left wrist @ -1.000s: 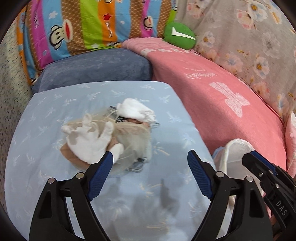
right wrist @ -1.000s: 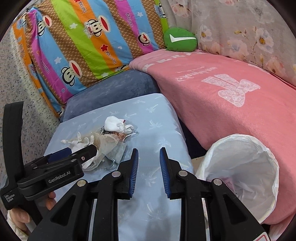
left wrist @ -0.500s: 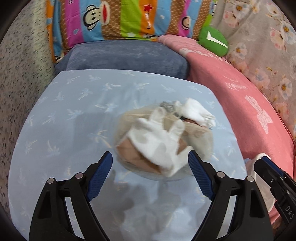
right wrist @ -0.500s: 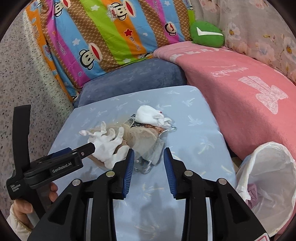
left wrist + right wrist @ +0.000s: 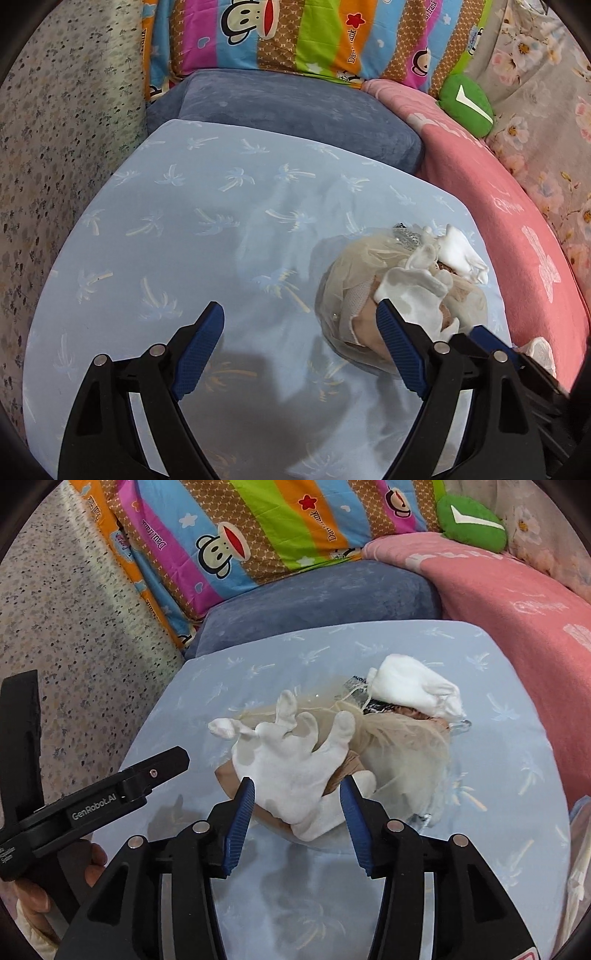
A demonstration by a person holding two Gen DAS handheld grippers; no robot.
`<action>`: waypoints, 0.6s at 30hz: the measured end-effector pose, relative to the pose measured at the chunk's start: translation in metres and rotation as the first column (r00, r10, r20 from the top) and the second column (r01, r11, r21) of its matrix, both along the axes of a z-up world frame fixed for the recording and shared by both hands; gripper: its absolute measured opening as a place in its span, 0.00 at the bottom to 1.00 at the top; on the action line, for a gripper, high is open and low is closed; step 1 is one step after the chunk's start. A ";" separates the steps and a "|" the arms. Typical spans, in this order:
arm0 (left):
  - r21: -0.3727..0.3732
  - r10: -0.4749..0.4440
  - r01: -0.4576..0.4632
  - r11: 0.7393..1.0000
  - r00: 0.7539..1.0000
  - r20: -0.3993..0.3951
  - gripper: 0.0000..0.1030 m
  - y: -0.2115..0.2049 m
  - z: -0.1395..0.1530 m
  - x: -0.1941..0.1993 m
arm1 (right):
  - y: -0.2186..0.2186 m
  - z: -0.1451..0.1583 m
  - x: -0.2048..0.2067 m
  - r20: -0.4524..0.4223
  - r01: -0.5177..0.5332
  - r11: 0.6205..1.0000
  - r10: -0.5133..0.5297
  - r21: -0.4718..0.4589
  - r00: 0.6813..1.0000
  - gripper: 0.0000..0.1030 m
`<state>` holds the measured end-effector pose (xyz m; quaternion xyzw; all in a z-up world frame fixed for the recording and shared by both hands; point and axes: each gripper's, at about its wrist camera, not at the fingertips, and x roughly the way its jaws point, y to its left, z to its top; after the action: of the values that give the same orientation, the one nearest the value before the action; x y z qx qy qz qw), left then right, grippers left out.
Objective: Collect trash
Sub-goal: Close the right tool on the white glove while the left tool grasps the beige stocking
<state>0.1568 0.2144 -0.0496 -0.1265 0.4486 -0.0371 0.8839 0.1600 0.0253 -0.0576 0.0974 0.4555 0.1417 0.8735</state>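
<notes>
Lying crumpled, white glove (image 5: 291,764) atop clear plastic bag (image 5: 402,760), brown scraps beneath

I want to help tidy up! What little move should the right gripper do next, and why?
Probably ease the right gripper down a bit and close on the floppy white fabric glove. Its jaws have just been opening and now stand either side of the glove's wrist end without pressing it. The glove lies on top of the crumpled clear plastic trash pile on the pale blue palm-print cushion.

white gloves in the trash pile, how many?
2: one spread glove at the pile's near side, ahead of the right gripper; one bunched glove at its far edge. Others may be buried.
</notes>
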 end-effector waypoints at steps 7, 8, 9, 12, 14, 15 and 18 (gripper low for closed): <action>-0.021 -0.043 0.043 0.999 0.999 -0.014 0.78 0.000 -0.010 0.002 | 0.011 -0.025 0.013 -0.064 -0.012 1.000 0.014 0.018 0.998 0.12; -0.025 -0.055 0.055 0.998 0.998 -0.015 0.78 -0.001 -0.011 0.003 | 0.011 -0.025 0.014 -0.065 -0.010 1.000 0.011 0.014 0.998 0.10; -0.026 -0.070 0.070 0.997 0.997 -0.015 0.78 -0.005 -0.012 0.003 | 0.010 -0.023 0.013 -0.058 -0.006 1.000 0.007 0.014 0.998 0.10; -0.026 -0.106 0.105 0.994 0.994 -0.017 0.77 -0.015 -0.015 0.002 | 0.004 -0.015 0.011 -0.040 0.011 1.000 -0.010 0.022 0.999 0.09; -0.028 -0.127 0.126 0.992 0.992 -0.022 0.74 -0.022 -0.017 0.003 | -0.001 -0.007 0.008 -0.019 0.027 1.000 -0.027 0.013 0.999 0.09; -0.031 -0.138 0.137 0.990 0.990 -0.025 0.72 -0.025 -0.019 0.003 | -0.005 -0.002 0.007 -0.008 0.035 0.999 -0.035 0.005 0.999 0.09; -0.031 -0.161 0.161 0.987 0.986 -0.029 0.66 -0.034 -0.021 0.005 | -0.017 0.010 0.002 0.020 0.058 0.998 -0.058 -0.001 0.998 0.09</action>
<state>0.1617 0.1807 -0.0703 -0.1032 0.4707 -0.1129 0.8689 0.1623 0.0088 -0.0475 0.1084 0.4441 0.1170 0.8817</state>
